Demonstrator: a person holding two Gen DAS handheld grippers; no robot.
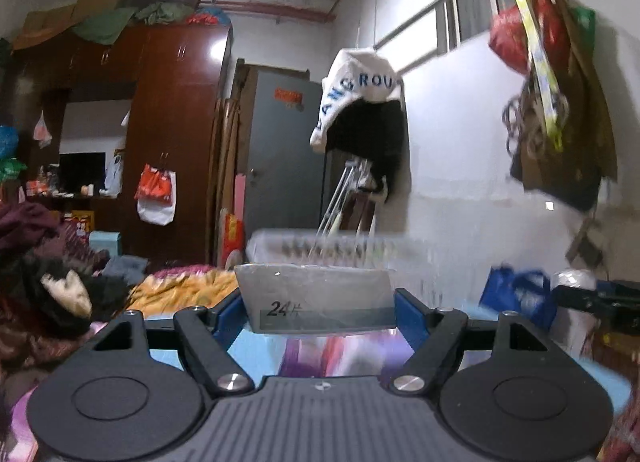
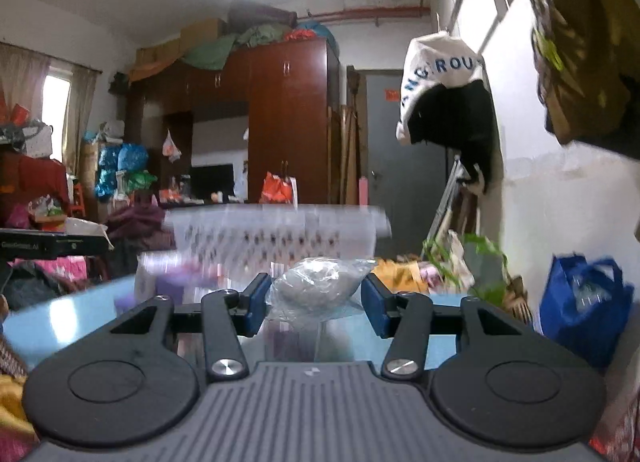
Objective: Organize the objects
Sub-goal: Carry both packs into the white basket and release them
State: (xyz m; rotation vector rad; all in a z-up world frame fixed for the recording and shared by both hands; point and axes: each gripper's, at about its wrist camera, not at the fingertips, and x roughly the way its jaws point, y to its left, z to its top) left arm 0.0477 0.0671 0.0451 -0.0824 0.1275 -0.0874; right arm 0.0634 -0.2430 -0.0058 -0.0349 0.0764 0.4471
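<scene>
My left gripper [image 1: 318, 312] is shut on a flat grey packet [image 1: 316, 298] printed "24片", held between its blue pads above a light blue table [image 1: 256, 346]. My right gripper [image 2: 316, 298] is shut on a clear plastic bag [image 2: 320, 286] with pale grey contents, also held above the light blue table [image 2: 60, 314]. A clear perforated plastic basket [image 1: 332, 248] stands just beyond the packet, blurred; it also shows in the right wrist view [image 2: 276, 234]. Purple and pink items [image 1: 340, 354] lie blurred on the table below the left gripper.
A blue bag [image 2: 584, 310] stands at the right by the white wall. A green plant [image 2: 468, 262] sits beyond the table. Piled clothes [image 1: 48, 286] lie at the left. The other gripper's black body [image 2: 52, 246] shows at the left edge. A wardrobe [image 1: 160, 133] stands behind.
</scene>
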